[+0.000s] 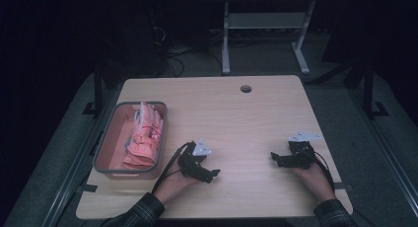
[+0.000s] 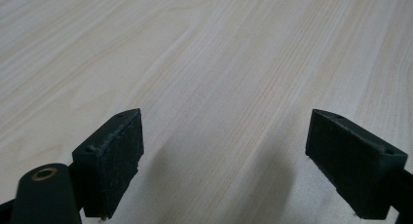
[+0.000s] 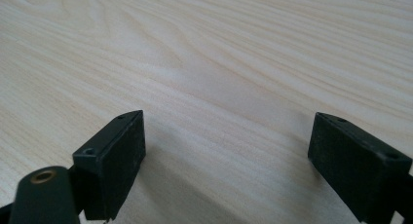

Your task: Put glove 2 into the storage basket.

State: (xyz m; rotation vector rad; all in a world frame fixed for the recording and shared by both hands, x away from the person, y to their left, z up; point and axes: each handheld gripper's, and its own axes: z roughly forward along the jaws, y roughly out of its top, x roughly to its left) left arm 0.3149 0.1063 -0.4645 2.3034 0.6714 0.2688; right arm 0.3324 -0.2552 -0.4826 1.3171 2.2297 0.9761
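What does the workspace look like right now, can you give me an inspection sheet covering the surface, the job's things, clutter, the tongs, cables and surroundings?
Surface: light wooden table, bare between the hands, with a round grommet hole near its far edge.
Job's things: grey bin at the table's left side, holding pink packets heaped along its right wall.
Clutter: nothing seen.
Tongs: left tongs low over the table just right of the bin, jaws wide apart, nothing between them; right tongs low over the table's right part, jaws apart, nothing between them.
Cables: a black cable trails from the left tongs toward the person; loose cables on the floor behind the table.
Surroundings: dark room, grey floor, a white table frame beyond.
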